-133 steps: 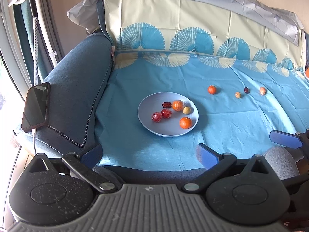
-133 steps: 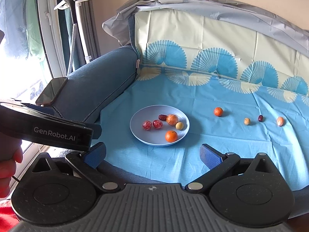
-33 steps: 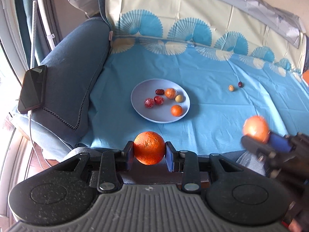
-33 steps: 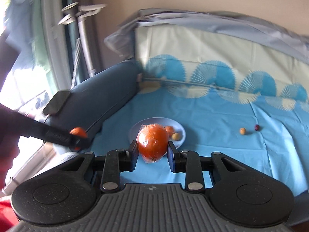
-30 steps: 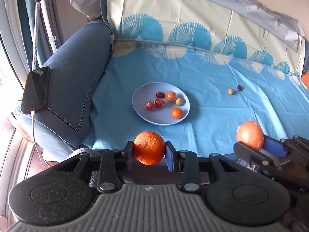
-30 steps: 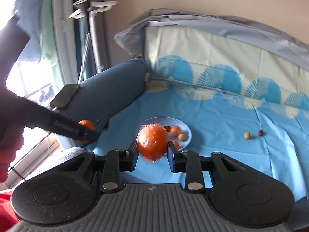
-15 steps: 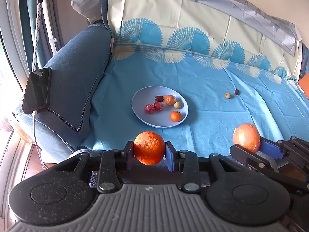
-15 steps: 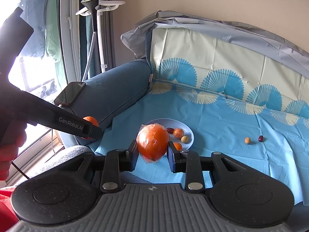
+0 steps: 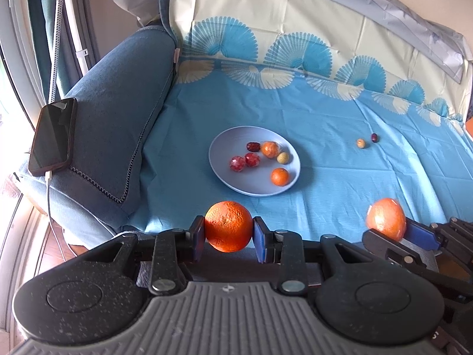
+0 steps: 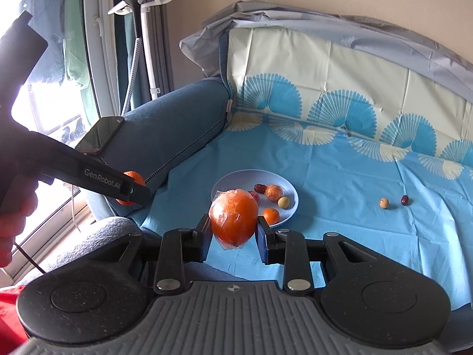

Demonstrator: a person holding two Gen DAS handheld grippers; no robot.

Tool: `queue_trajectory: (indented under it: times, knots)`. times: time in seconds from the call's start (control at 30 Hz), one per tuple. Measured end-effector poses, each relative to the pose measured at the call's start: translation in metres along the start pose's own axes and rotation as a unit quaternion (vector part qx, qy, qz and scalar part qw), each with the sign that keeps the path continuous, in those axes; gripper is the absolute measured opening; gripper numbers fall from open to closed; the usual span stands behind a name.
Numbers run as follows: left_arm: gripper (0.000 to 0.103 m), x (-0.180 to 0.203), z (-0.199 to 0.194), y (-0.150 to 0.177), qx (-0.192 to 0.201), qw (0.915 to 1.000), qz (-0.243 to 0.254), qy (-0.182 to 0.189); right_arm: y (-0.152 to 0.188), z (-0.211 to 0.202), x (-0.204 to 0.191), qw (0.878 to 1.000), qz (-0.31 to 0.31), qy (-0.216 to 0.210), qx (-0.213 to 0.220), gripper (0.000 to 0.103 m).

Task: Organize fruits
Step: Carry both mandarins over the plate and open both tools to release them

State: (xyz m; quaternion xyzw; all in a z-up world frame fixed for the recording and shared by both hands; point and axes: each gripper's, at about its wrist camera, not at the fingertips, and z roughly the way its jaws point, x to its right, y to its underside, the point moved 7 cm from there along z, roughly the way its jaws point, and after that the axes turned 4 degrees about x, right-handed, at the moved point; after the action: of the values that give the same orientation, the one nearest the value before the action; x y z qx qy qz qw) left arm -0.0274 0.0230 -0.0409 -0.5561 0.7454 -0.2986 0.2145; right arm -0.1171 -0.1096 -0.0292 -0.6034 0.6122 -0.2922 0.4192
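The left gripper (image 9: pixel 228 238) pinches an orange (image 9: pixel 228 226) between its pads, and the right gripper (image 10: pixel 233 236) clamps a plastic-wrapped orange fruit (image 10: pixel 234 220), both above the near edge of the blue cloth (image 9: pixel 340 124). Farther back, a plate (image 9: pixel 221 159) holds six small fruits; two more lie well right of it

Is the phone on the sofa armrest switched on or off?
Off, apparently: the phone screen is dark, showing only reflections.

This is a home living room: a blue fabric sofa (image 9: pixel 118 94) draped in a light-blue fan-patterned sheet (image 9: pixel 295 112), a black smartphone (image 9: pixel 53 136) charging on its left armrest, and a white garment steamer stand (image 10: pixel 142 29) by the curtained window (image 10: pixel 74 59).
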Motion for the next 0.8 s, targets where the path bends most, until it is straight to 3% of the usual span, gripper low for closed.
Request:
queue_trajectory:
  times: [0.4,0.8]
  knots:
    - [0.037,-0.008,0.063,-0.040,-0.025,0.9996,-0.006,-0.005,-0.010,0.071,0.018,0.999,0.020,-0.002,-0.028,0.032]
    - [0.037,-0.004,0.162,-0.082,-0.041,0.9991,0.007,-0.004,-0.010,0.173,0.042,0.997,0.042,0.011,-0.064,0.032]
